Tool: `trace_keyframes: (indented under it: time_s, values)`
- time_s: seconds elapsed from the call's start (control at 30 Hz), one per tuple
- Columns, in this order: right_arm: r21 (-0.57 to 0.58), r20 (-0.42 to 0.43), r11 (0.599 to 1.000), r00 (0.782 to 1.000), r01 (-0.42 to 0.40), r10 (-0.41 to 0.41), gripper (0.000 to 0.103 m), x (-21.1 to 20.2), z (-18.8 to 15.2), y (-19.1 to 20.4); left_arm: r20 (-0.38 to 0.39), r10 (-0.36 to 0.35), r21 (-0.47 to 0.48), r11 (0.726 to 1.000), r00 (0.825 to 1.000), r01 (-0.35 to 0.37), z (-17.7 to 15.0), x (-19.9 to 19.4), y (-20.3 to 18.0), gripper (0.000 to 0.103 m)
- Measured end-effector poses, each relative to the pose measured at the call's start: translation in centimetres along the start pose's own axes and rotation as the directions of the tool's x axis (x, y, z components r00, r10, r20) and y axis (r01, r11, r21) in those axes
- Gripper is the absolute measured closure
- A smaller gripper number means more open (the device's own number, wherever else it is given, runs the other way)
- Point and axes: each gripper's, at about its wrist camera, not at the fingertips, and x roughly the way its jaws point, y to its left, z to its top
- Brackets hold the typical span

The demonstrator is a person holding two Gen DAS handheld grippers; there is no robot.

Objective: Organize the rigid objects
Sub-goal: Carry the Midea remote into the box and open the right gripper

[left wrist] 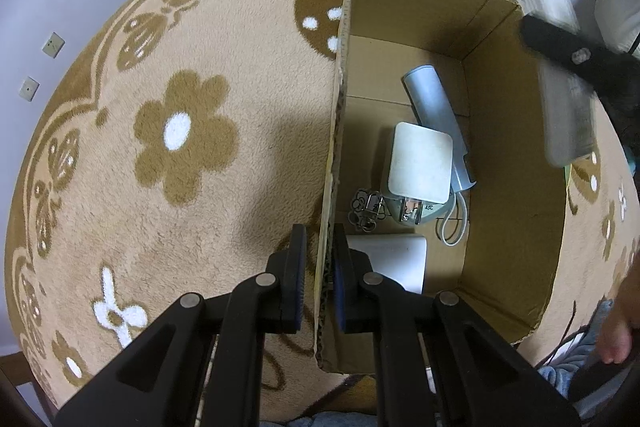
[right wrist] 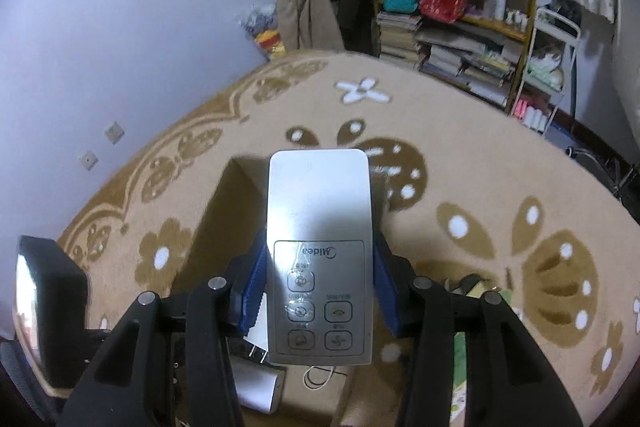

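Cardboard box [left wrist: 516, 187] sat open-topped on the beige flowered carpet [left wrist: 160, 147], and it was the biggest thing I had in view apart from that carpet. My left gripper [left wrist: 318, 279] pointed straight down over the box's near wall, its jaws pinched shut on the cardboard edge, one blue pad on the carpet side and the other inside the box. On the box floor I saw a grey cylinder [left wrist: 434, 103] lying on its side, a white square block [left wrist: 420, 163] resting partly over it, a white sheet [left wrist: 394, 259] just beside my inner pad, a white cable loop [left wrist: 456, 223] and a small tangle of metal rings [left wrist: 366, 209] near the wall. My right gripper [right wrist: 318, 291] held a white remote control [right wrist: 320, 251], the blue pads pressed on its long sides, buttons facing the camera and its far end jutting out over the box. From the left wrist view that remote hung blurred above the box's right wall
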Motion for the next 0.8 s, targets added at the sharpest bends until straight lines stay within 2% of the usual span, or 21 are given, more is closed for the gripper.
trace_keyframes:
  time_s: [0.2, 0.33, 0.53, 0.63, 0.8]
  values:
    - [-0.114, -0.091, 0.993, 0.995, 0.024, -0.035, 0.052, 2.8, -1.1, 2.1, 0.002, 0.004, 0.005, 1.000, 1.000, -0.004, 0.0, 0.0, -0.1, 0.092]
    - [-0.109, -0.114, 0.994, 0.993, -0.007, -0.006, 0.051, 3.6, -1.4, 2.4, 0.000, -0.002, 0.001, 1.000, 1.000, 0.002, 0.0, 0.0, 0.0, 0.092]
    - [-0.118, -0.150, 0.993, 0.989, -0.008, -0.010, 0.051, 4.6, -2.1, 2.7, 0.000, -0.007, 0.000, 1.000, 1.000, 0.007, 0.0, 0.0, 0.1, 0.091]
    - [-0.161, -0.152, 0.987, 0.987, 0.023, -0.048, 0.051, 4.7, -2.6, 3.2, -0.002, -0.011, -0.001, 1.000, 1.000, 0.011, 0.0, 0.0, 0.1, 0.091]
    - [-0.158, -0.157, 0.987, 0.987, 0.007, -0.032, 0.051, 4.5, -2.7, 3.1, -0.002, -0.016, -0.002, 1.000, 1.000, 0.016, 0.0, 0.0, 0.2, 0.091]
